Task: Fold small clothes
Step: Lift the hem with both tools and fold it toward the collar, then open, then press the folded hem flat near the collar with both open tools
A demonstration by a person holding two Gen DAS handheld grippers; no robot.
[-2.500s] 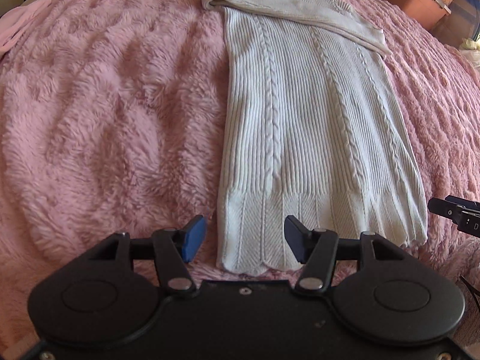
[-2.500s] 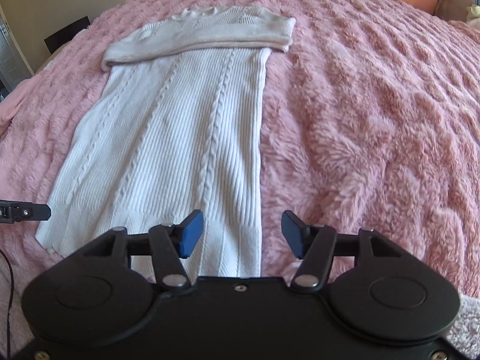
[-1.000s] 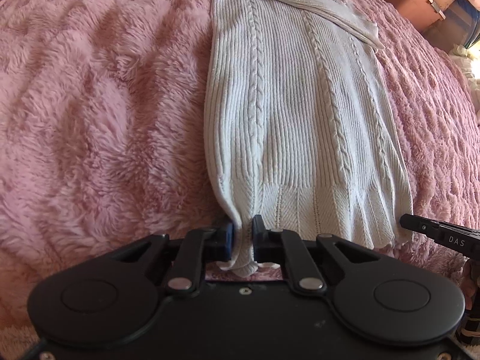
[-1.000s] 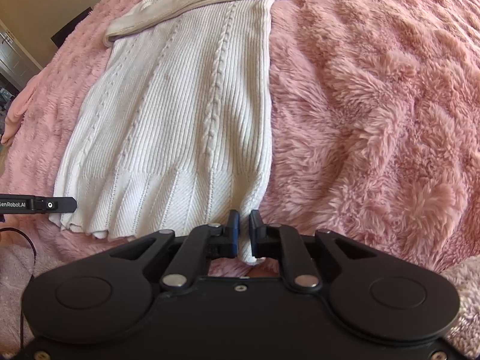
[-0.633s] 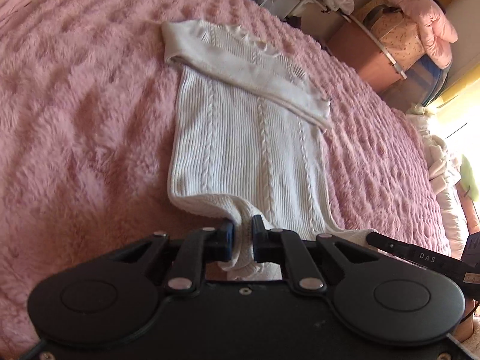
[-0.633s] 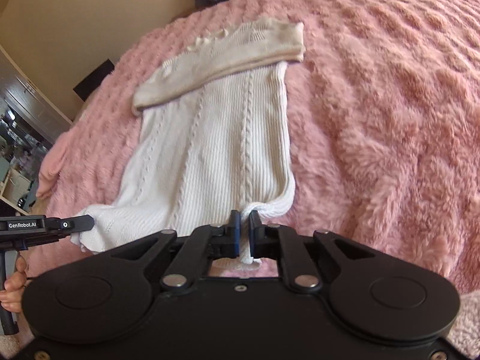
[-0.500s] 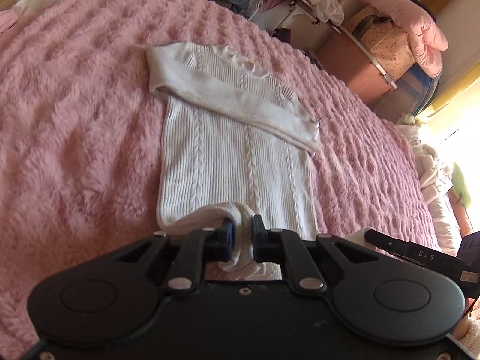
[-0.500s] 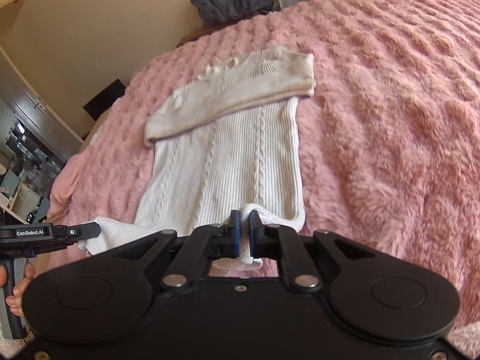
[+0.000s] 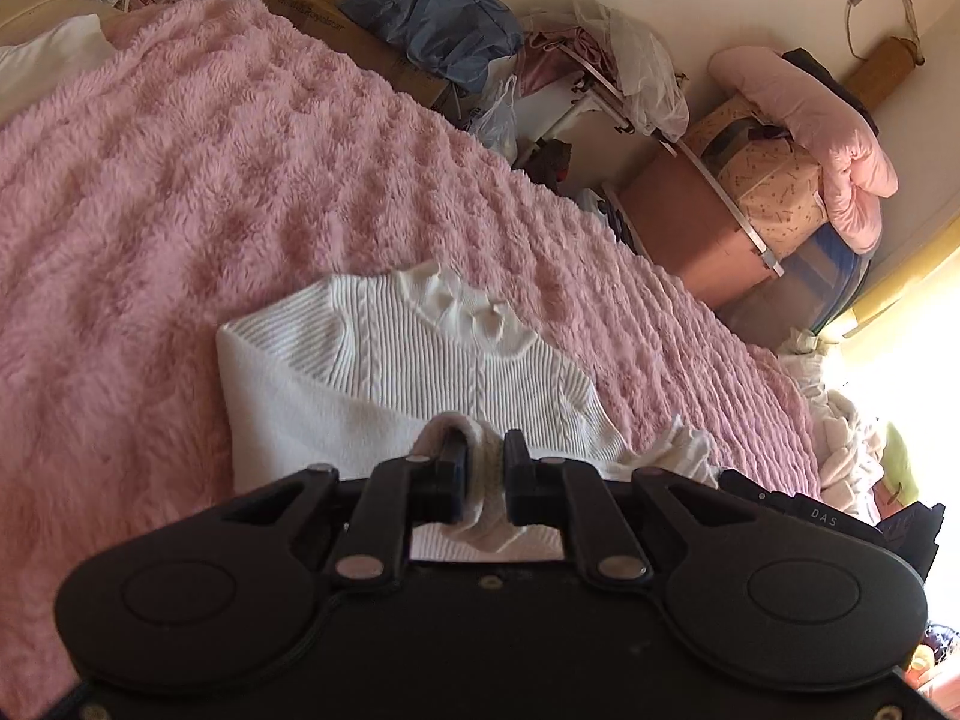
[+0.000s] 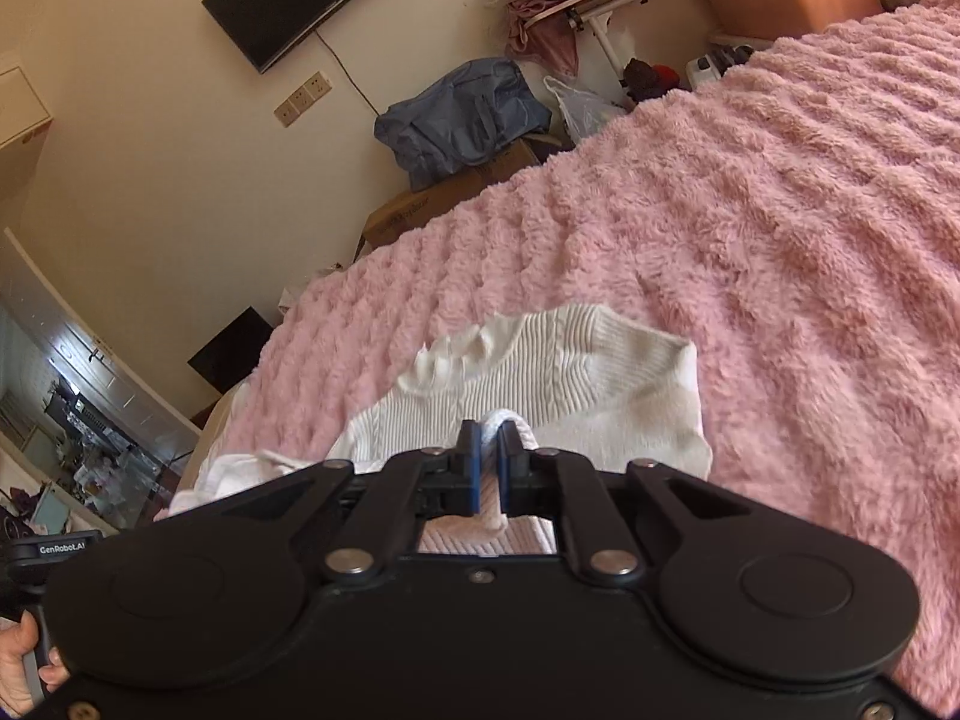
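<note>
Left gripper and right gripper are each clamped on the hem of the white knitted dress, which lies on the pink blanket, hem lifted toward the far collar

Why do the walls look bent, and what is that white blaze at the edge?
Left wrist view: the fisheye lens bows the bed's pink blanket; daylight at the right edge is blown out to white, washing out the heap there. Right wrist view: the wall-mounted TV curves; lighting is even, and the white sweater stays sharp.
</note>
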